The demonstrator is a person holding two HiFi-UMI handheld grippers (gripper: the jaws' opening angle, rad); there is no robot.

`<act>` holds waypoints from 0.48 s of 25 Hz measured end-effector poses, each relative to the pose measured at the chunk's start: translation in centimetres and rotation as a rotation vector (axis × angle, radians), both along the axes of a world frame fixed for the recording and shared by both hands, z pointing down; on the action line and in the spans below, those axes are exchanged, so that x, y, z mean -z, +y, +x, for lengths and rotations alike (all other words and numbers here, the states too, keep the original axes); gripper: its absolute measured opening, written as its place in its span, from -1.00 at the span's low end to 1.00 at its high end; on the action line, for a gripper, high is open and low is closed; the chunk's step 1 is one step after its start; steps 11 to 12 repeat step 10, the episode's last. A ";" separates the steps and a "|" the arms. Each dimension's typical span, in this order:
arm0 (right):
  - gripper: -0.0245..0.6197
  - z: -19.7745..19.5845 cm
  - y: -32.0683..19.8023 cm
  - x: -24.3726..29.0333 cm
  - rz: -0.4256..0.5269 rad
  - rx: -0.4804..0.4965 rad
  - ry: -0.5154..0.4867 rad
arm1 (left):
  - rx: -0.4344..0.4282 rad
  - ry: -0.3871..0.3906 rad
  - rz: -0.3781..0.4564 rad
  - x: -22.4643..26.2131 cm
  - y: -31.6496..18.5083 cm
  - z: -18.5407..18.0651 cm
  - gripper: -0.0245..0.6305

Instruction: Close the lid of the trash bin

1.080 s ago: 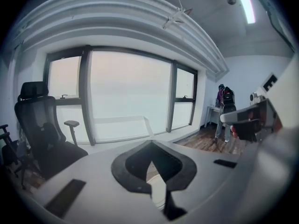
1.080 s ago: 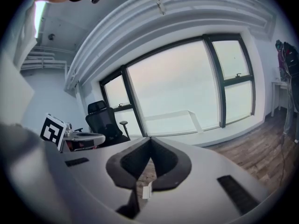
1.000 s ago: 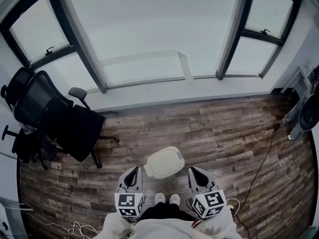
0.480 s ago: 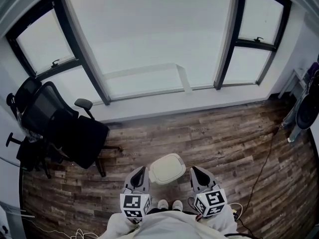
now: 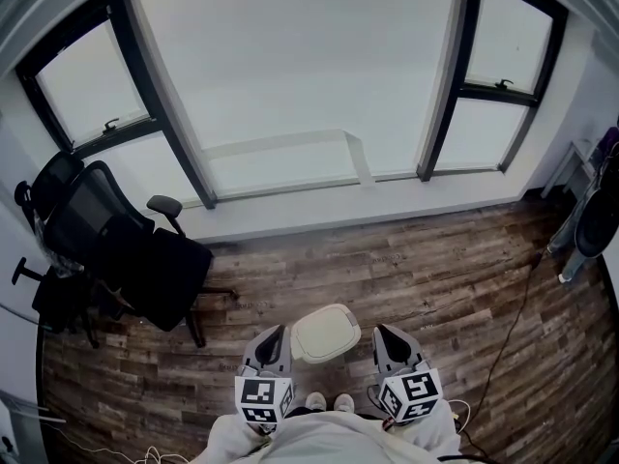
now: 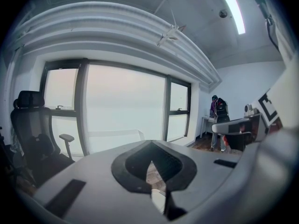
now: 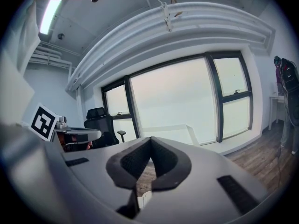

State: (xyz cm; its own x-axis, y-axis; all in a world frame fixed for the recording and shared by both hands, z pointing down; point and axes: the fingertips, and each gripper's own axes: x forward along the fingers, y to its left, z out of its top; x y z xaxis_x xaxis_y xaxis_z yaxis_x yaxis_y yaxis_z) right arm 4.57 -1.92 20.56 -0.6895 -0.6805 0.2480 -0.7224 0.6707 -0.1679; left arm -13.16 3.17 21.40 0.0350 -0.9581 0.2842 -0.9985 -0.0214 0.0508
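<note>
In the head view a small cream trash bin (image 5: 326, 333) stands on the wooden floor just in front of the person's shoes, and its lid looks flat on top. My left gripper (image 5: 274, 333) hangs to the bin's left and my right gripper (image 5: 383, 333) to its right, both apart from it and holding nothing. The jaws of each meet at the tips. In the left gripper view the left gripper (image 6: 150, 146) points toward the window, with a sliver of the bin (image 6: 158, 200) below. The right gripper (image 7: 150, 141) shows the same, with a sliver of the bin (image 7: 144, 199) below.
A black office chair (image 5: 126, 245) stands at the left by the window wall (image 5: 290, 95). Cables (image 5: 513, 307) trail over the floor at the right, near dark equipment (image 5: 590, 225) at the right edge. Bare wooden floor (image 5: 406, 259) lies beyond the bin.
The head view has shifted, so the bin and both grippers sit slightly lower and further right in the frame. Both grippers keep their places beside the bin.
</note>
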 end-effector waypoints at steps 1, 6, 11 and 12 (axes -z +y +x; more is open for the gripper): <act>-0.85 0.0 -0.1 0.0 -0.001 -0.002 -0.001 | -0.002 -0.001 0.001 0.0 -0.1 0.1 -0.91; -0.85 0.2 -0.7 -0.3 -0.005 -0.013 0.001 | -0.012 -0.004 0.003 -0.1 -0.8 0.1 -0.91; -0.85 0.2 -1.3 -0.6 -0.012 -0.020 0.005 | -0.017 -0.007 0.003 0.0 -1.4 0.0 -0.91; -0.85 0.2 -1.3 -0.6 -0.012 -0.020 0.005 | -0.017 -0.007 0.003 0.0 -1.4 0.0 -0.91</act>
